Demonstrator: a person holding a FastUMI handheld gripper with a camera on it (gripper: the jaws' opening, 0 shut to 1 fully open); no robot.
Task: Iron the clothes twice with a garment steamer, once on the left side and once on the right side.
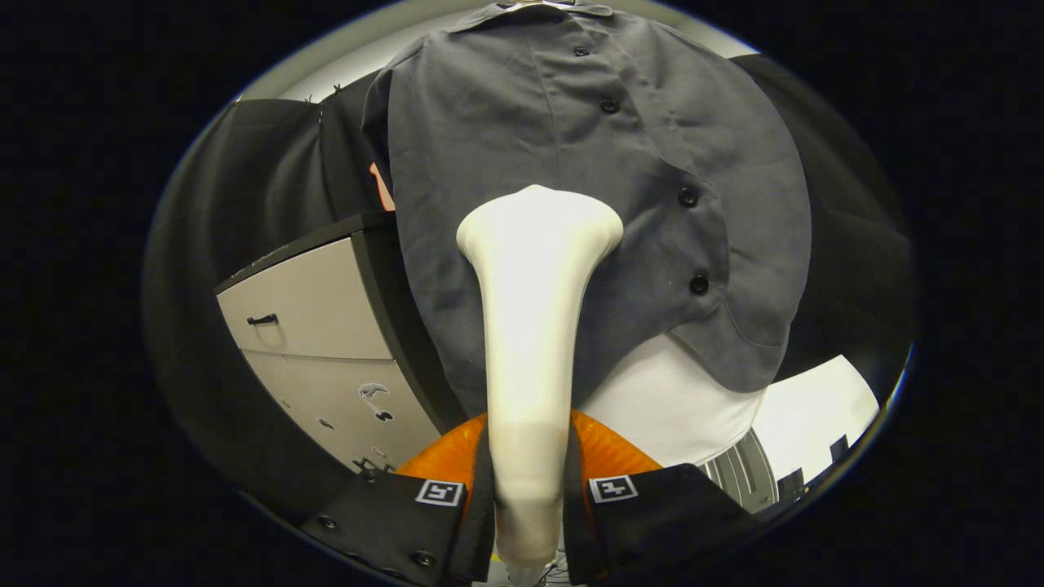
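Note:
A grey button-up shirt point(587, 187) hangs upright beyond the fingers, its row of dark buttons running down right of centre. My gripper point(528, 489) is shut on the white garment steamer point(534, 326), whose handle runs up between the two fingers. The steamer's wide head point(540, 224) lies against the shirt's front, just left of the button row and about mid-height. The shirt's lower hem hangs on either side of the steamer's neck.
A pale cabinet point(314, 342) with a dark top and drawer handle stands to the left of the shirt, close to its left edge. A white surface point(677, 408) lies below the hem on the right. Black cloth surrounds the shirt.

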